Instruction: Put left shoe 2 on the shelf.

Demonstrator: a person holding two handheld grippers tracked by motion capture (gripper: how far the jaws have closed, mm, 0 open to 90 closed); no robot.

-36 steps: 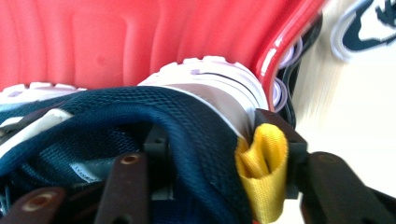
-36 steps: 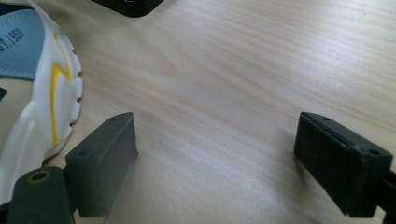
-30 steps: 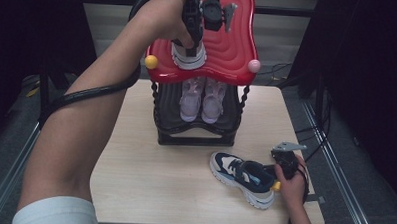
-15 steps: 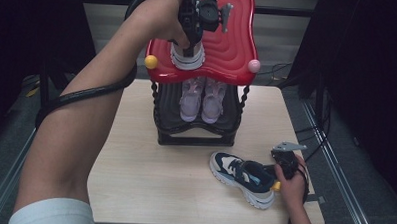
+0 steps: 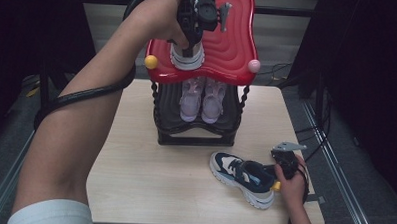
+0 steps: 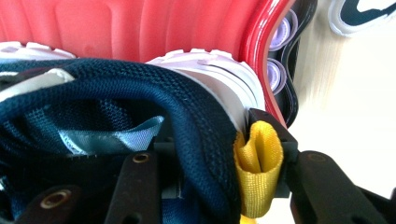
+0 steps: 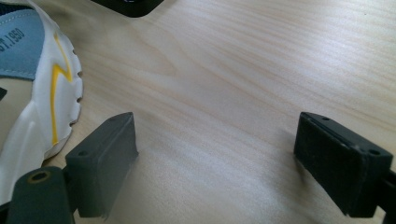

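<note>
Pale wood table [image 5: 134, 165] beside dark surroundings.

Glossy red plastic shelf [image 5: 229, 43], navy mesh cloth sneaker [image 6: 140, 88], matt wood table [image 7: 243, 60]

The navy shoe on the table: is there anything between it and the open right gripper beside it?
Nothing visible stands between them. The right gripper rests at the heel end of the navy shoe on the table, jaws wide apart with only bare wood between them. In the right gripper view the shoe's white sole lies just beside one jaw.
</note>
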